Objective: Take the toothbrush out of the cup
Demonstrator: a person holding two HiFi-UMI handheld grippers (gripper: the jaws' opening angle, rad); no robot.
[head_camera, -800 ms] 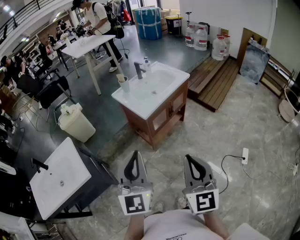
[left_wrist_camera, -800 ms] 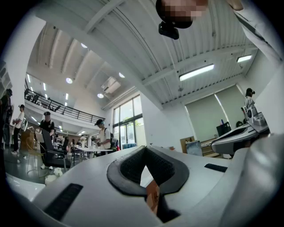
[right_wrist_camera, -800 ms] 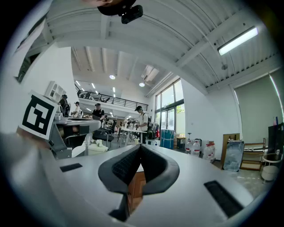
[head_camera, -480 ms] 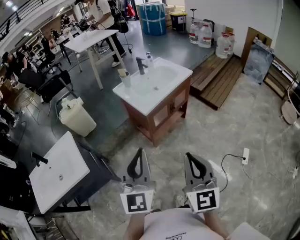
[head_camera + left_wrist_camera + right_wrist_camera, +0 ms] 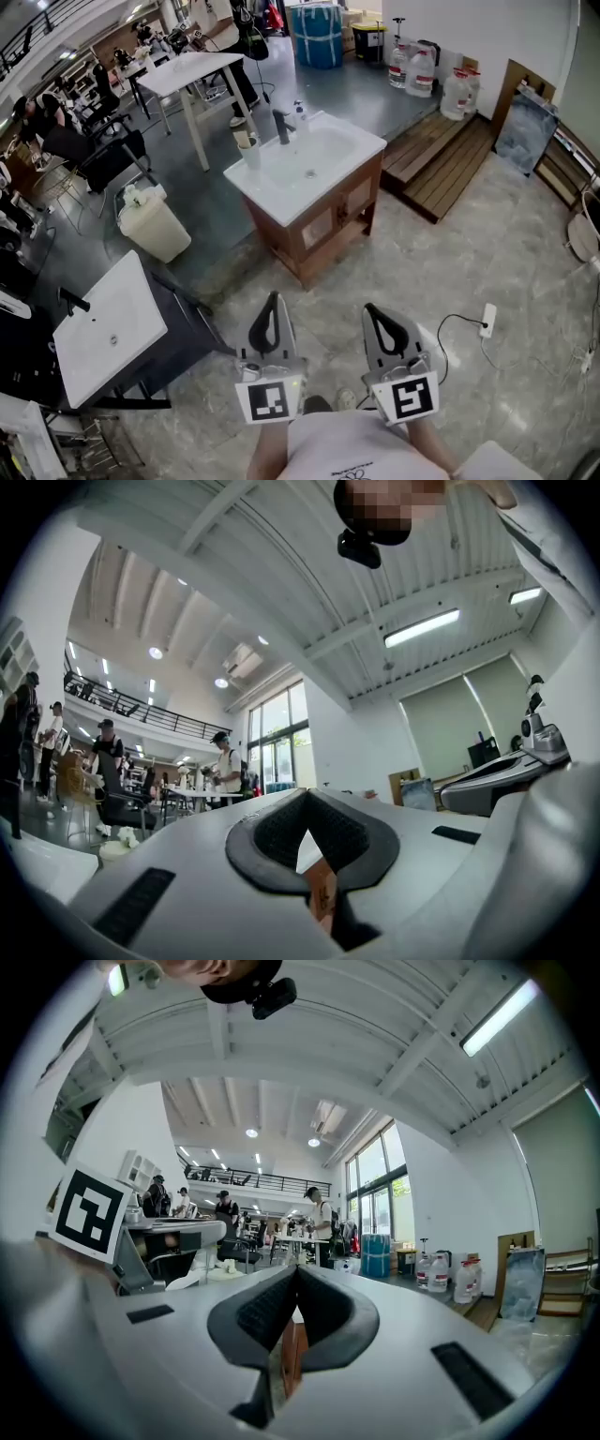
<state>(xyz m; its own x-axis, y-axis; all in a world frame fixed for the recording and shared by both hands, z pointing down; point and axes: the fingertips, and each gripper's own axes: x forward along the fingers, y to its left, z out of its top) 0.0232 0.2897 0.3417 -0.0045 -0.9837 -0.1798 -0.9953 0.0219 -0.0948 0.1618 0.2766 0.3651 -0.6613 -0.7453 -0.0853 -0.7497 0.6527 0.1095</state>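
Observation:
A small white cup (image 5: pixel 249 151) stands on the left corner of the white washbasin (image 5: pixel 349 138), beside the dark tap (image 5: pixel 281 125). Something pale sticks up out of the cup, too small to make out as the toothbrush. Both grippers hang low in front of the person's body, well short of the wooden basin cabinet (image 5: pixel 323 225). The left gripper (image 5: pixel 273 297) is shut, its jaws meeting at the tip with nothing between them (image 5: pixel 305 797). The right gripper (image 5: pixel 368 308) is likewise shut and holds nothing (image 5: pixel 296 1269). Neither gripper view shows the cup.
A white bin (image 5: pixel 153 225) stands left of the cabinet. A second basin on a dark frame (image 5: pixel 103 328) is at the near left. Behind are a white table (image 5: pixel 202 67), a wooden platform (image 5: pixel 441 155) and water jugs (image 5: pixel 422 67). A power strip (image 5: pixel 487 319) lies on the floor.
The head view has shifted slightly, so the basin sits a little higher in the picture. Both grippers stay shut and in the same place before the body.

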